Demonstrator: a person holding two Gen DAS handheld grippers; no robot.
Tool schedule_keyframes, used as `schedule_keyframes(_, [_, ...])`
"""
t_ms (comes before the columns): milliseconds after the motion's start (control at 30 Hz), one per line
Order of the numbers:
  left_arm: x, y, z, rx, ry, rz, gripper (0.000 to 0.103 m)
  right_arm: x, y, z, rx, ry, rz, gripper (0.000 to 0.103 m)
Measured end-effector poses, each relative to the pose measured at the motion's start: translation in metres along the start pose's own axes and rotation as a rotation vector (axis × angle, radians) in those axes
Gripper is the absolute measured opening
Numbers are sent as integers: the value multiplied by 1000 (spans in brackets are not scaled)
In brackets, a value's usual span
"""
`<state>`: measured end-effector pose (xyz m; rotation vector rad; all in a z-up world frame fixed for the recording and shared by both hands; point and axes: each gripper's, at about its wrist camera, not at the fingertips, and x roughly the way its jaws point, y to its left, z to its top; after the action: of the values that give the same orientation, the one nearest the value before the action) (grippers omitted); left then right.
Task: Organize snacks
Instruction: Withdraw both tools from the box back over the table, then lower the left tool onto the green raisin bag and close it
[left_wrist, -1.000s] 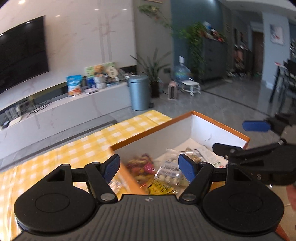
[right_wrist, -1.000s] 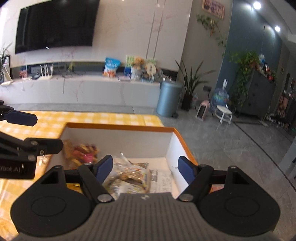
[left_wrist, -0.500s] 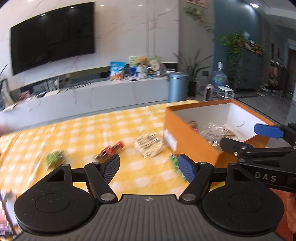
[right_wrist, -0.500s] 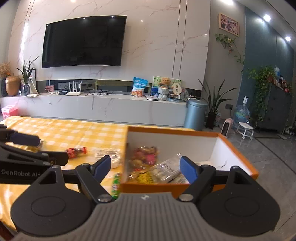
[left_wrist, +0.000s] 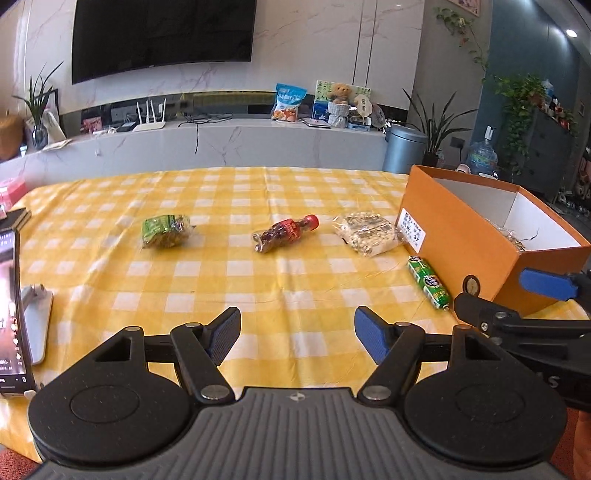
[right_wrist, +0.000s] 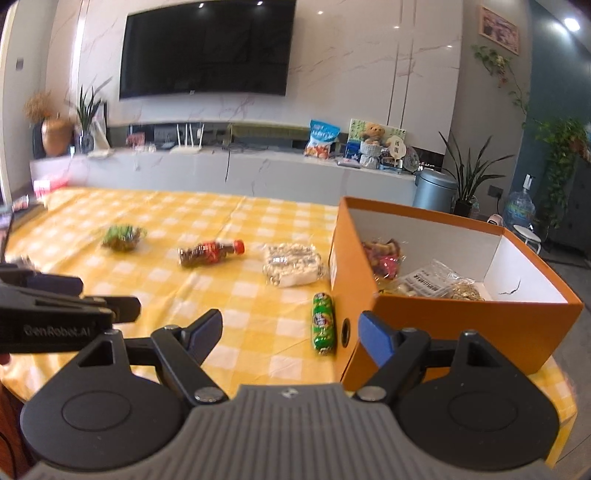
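Left wrist view shows our left gripper (left_wrist: 297, 338) with its two blue-padded fingers spread apart and holding nothing, hovering low over the near edge of a yellow checked tablecloth (left_wrist: 236, 273). Our right gripper (right_wrist: 290, 332) is likewise spread and empty, held just beside the near corner of an orange box (right_wrist: 461, 325). Nearest the tools lies a green sausage-shaped snack (right_wrist: 323, 323), just beside the box's left wall, its long axis running roughly away from us, along that wall. It sits almost between the right gripper's fingers, ahead and slightly left, so we judge the right hand the nearer one; its fingers already straddle the snack's width. Farther out, a clear bag of pale snacks (left_wrist: 367, 233) rests beside the box's far left corner, then a small red-capped bottle (left_wrist: 286, 232) lying on its side, then a green packet (left_wrist: 165, 229) well to the left, which we judge suits the left hand. Several snacks already lie inside the box.
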<state>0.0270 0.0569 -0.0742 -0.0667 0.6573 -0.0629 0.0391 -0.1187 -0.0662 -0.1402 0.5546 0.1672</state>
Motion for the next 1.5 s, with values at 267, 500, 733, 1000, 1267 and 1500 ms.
schedule_keyframes(267, [16, 6, -1, 3, 46, -20, 83, 27, 18, -6, -93, 64, -81, 59])
schedule_keyframes(500, [31, 13, 6, 34, 67, -19, 83, 49, 29, -1, -134, 99, -68, 58])
schedule_keyframes(733, [53, 37, 25, 59, 43, 64, 83, 76, 37, 13, -145, 87, -46, 58])
schedule_keyframes(1000, [85, 81, 45, 52, 46, 216, 83, 117, 43, 30, -136, 99, -28, 51])
schedule_keyframes(1267, [109, 114, 51, 29, 58, 272, 83, 154, 44, 42, -104, 121, -27, 50])
schedule_keyframes(1500, [123, 125, 57, 22, 42, 260, 83, 178, 39, 52, -55, 130, -36, 50])
